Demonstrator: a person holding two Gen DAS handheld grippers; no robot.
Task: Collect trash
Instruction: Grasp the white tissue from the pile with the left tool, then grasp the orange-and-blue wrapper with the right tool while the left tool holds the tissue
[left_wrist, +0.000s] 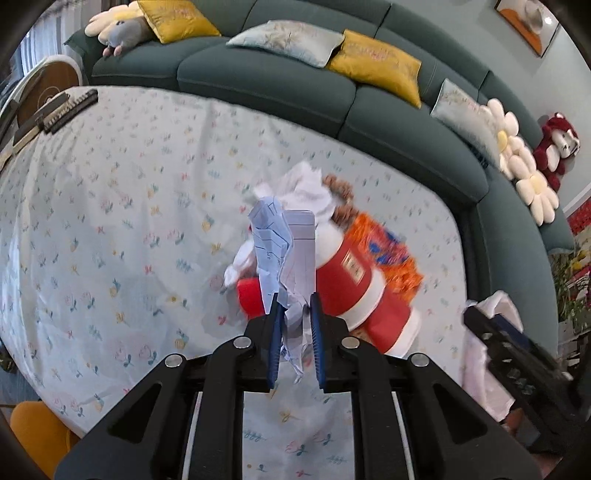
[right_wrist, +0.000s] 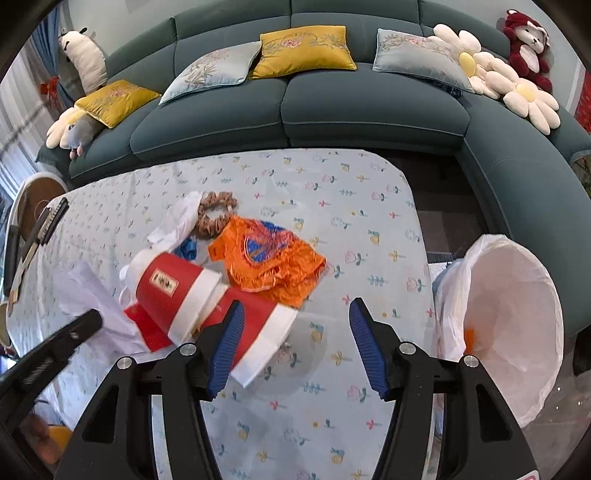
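Lined crumpled paper (left_wrist: 286, 258) in left claw (left_wrist: 294, 306); writing illegible.

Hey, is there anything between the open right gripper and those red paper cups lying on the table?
Nothing visible. The right gripper is open just above the flowered tablecloth, and the nearest of the red paper cups already lies against its left finger. The orange wrapper lies behind the cups, not in the path.
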